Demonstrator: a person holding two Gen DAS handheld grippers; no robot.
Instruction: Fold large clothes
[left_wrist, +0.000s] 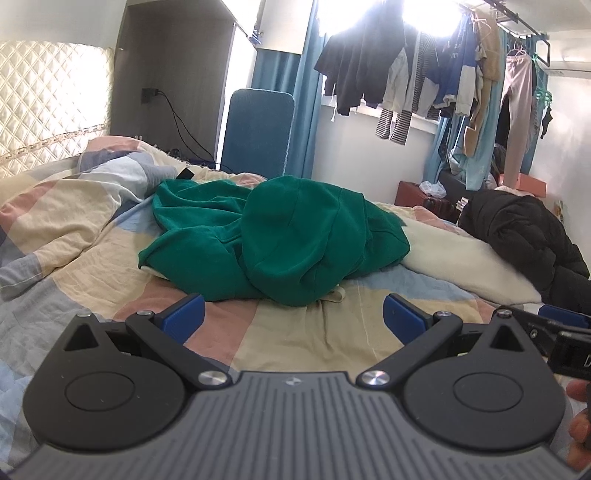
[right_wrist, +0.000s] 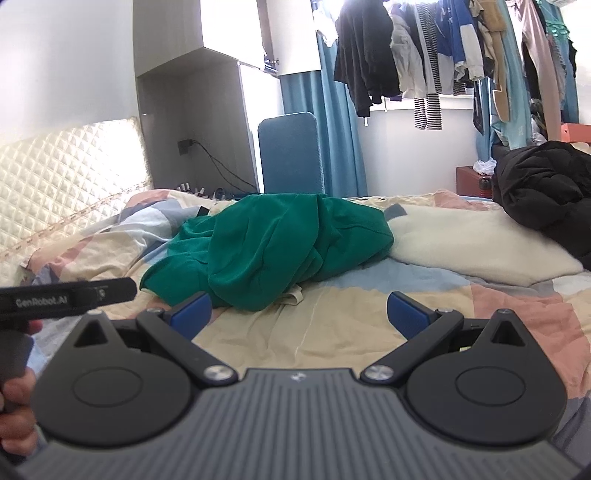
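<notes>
A large green garment (left_wrist: 273, 236) lies crumpled in a heap on the bed, with a pale cord end sticking out at its near edge. It also shows in the right wrist view (right_wrist: 273, 247). My left gripper (left_wrist: 293, 314) is open and empty, just short of the heap's near edge. My right gripper (right_wrist: 299, 314) is open and empty, also just short of the heap. Part of the right gripper (left_wrist: 554, 328) shows at the right edge of the left wrist view. Part of the left gripper (right_wrist: 70, 295) shows at the left of the right wrist view.
The bed has a patchwork quilt (left_wrist: 325, 332). A cream blanket (right_wrist: 472, 243) and a black puffer jacket (right_wrist: 546, 188) lie to the right. A quilted headboard (left_wrist: 51, 99) is at left. Clothes hang on a rail (left_wrist: 424, 74) behind.
</notes>
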